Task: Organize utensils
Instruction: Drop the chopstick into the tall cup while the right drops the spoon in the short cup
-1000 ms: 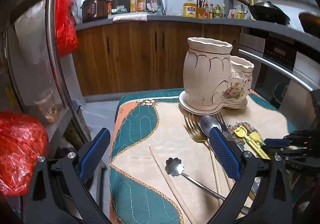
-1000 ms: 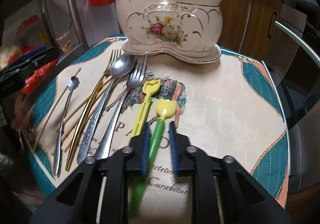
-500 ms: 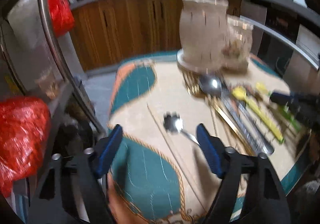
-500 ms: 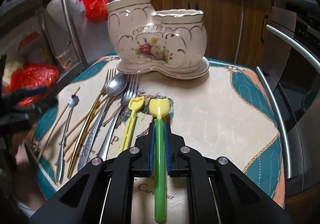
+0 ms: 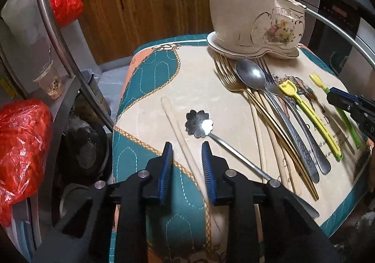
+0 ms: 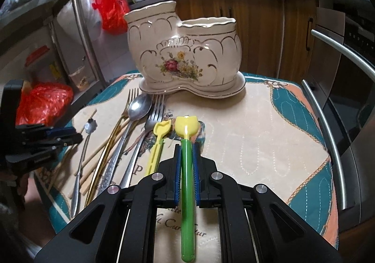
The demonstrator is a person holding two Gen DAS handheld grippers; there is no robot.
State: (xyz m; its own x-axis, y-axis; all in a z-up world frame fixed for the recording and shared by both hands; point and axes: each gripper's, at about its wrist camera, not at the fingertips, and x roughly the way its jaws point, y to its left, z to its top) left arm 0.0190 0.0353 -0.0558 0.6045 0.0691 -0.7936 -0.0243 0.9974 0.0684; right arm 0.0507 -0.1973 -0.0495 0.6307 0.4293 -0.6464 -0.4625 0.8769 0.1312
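A cream floral ceramic utensil holder (image 6: 185,56) with two openings stands at the back of the mat; it also shows in the left wrist view (image 5: 253,19). My right gripper (image 6: 186,145) is shut on a green-handled yellow spoon (image 6: 187,169), lifted slightly over the mat. My left gripper (image 5: 186,148) is open, its jaws on either side of a pale chopstick (image 5: 178,127). A flower-bowl spoon (image 5: 199,122), gold forks (image 5: 227,75), a steel spoon (image 5: 253,75), a steel fork (image 6: 154,112) and a yellow scoop (image 5: 304,105) lie on the mat.
The quilted teal and beige mat (image 5: 150,68) covers a small table. A metal rack (image 5: 54,28) with red bags (image 5: 21,136) stands left. Wooden cabinets (image 5: 152,5) lie behind. An oven handle (image 6: 339,59) is at right.
My right gripper closed on the green-handled spoon and raised it. My left gripper dropped toward the mat and narrowed around the pale chopstick.
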